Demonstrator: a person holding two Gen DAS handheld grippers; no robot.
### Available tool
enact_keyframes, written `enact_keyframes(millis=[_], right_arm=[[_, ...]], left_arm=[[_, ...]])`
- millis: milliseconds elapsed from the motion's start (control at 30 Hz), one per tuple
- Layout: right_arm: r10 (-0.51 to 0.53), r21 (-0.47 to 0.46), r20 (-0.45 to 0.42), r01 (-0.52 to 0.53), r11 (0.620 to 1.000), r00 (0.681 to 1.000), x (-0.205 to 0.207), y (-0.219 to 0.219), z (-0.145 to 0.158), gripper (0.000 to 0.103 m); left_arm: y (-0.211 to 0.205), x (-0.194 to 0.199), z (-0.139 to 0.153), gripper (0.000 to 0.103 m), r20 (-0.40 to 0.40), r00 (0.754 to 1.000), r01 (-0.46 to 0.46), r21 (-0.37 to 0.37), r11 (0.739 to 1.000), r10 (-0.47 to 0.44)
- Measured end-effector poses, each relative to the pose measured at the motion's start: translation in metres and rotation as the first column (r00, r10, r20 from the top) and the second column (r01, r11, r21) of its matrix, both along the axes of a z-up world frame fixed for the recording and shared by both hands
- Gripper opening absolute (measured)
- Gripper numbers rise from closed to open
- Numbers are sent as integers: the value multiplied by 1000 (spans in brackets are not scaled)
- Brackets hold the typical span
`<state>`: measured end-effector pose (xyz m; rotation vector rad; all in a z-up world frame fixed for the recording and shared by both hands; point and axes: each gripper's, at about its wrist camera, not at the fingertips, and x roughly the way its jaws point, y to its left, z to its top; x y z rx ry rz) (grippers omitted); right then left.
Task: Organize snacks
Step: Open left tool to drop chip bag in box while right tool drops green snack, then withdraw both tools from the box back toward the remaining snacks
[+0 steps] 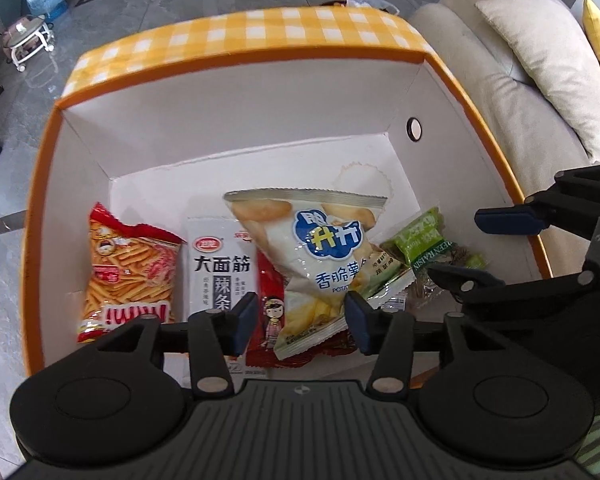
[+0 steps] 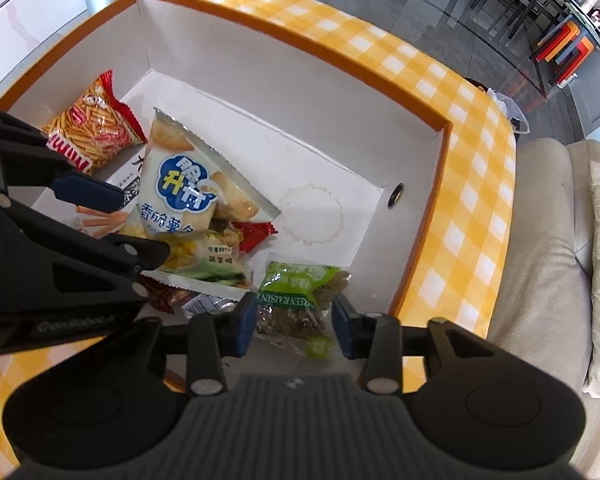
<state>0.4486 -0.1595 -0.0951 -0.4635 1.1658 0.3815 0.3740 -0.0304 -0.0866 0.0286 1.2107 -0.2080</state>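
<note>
Down inside the checked yellow box [image 1: 244,36], white-walled and orange-rimmed, a heap of snacks on the floor of it

Over on the far left, red bag of crispy sticks [image 1: 128,276], lying flat, close against the left wall

Just beside that, white packet with big black characters [image 1: 220,268], flat too, partly tucked under its neighbours

Dead centre, pale chip bag with the blue cloud logo [image 1: 320,256], tilted, propped on top of a red packet [image 1: 270,312] and overlapping the white one

Left hand-held gripper [image 1: 300,320] poised right above that pile, blue pads spread either side of the chip bag's lower corner, not pressing on it, so released, nothing carried

Off to the right, green raisin packet [image 2: 300,296] lying on the box floor, near the right wall and just beside the chip bag's edge

Right hand-held gripper [image 2: 294,320] straddling that raisin packet, a blue pad on each side, gaps showing between pads and wrapper, so let go as well

Both pairs of pads pointing steeply down into the box, side by side, the right one showing at the edge of the left camera's picture

Round hole [image 1: 414,129] in the right-hand wall, round scalloped mark [image 2: 312,216] on the bare floor behind the raisins

Outside the box, beige sofa [image 1: 500,80] with a cushion [image 1: 552,60] to the right, grey tiled floor [image 1: 12,200] to the left
</note>
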Motion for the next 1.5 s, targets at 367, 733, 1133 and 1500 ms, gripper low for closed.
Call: enact_keyframes(millis=[367,733,1133,1500], right_arm=[[-132,182,185,98,978,974,-42,-23,51,68],[-323,430,266,188,883,908,-134,-49,85,72],[-450,501,205,302,811,869,-235,-68,62,72],[-484,471,178,358,806,857,-286,-86,36,72]], left_arm=[[12,-50,49,71,240,970,-45,-2,999,44],[17,-129,71,71,391,920,-22,11,1000,16],[9,-202,56,71,368,930,25,8,1000,-26],[4,-253,24,71,293,956,24,-43,999,-10]])
